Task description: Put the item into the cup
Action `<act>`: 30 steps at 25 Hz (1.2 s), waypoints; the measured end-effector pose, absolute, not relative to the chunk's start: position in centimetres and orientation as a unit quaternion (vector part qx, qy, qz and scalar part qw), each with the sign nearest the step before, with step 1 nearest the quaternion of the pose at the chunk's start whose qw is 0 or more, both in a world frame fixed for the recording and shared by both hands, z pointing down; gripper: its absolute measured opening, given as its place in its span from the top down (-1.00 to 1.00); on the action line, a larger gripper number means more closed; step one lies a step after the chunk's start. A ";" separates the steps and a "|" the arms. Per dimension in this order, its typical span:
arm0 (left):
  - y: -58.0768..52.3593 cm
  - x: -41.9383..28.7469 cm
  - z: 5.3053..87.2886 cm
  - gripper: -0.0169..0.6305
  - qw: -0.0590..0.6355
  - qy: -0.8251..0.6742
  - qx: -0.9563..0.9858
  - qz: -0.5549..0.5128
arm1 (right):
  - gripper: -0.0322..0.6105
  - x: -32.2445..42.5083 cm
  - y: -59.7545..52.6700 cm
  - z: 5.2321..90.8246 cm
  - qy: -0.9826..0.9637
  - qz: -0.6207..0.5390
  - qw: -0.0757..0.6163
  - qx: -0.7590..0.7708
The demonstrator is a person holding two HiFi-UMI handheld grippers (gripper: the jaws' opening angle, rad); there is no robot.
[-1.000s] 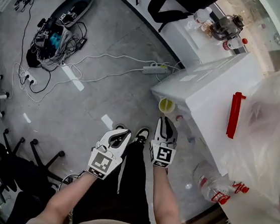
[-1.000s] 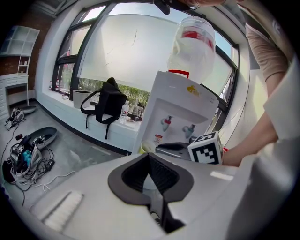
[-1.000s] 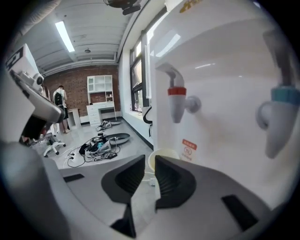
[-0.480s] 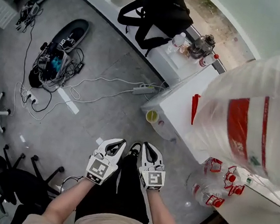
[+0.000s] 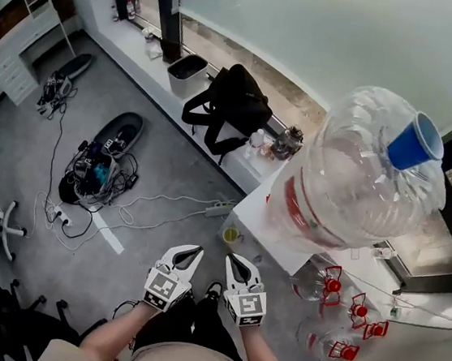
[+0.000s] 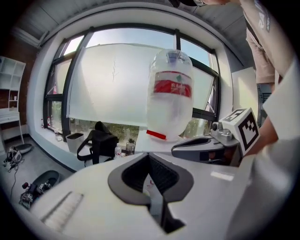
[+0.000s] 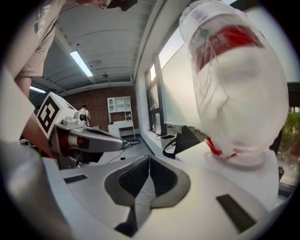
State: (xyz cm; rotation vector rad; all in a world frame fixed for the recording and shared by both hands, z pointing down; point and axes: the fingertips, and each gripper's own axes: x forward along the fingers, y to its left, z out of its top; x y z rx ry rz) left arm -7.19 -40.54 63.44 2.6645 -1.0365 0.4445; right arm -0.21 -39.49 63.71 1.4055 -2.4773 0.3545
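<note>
Hovering: left gripper (image 5: 191,251) and right gripper (image 5: 232,260) side by side over the lap, both with jaws pressed together, nothing between them.
Cup: yellow cup (image 5: 230,235) just beside the table corner, ahead of both grippers.
Edges: white table (image 5: 268,238) corner near the right gripper; water jug (image 5: 348,182) stands on it.
Open room: grey floor (image 5: 131,250) to the left, cables (image 5: 158,204) across it.
Room: window wall, black backpack (image 5: 231,107) on the ledge.

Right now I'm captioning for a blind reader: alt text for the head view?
The left gripper and right gripper are held side by side, fingers shut and empty. Ahead to their right, a clear water jug with a blue cap stands on a white table.
</note>
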 end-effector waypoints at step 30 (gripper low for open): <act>-45.6 -12.1 41.7 0.92 0.028 -0.436 0.899 0.019 | 0.85 1.7 -43.0 39.6 -0.870 -0.023 0.041 0.491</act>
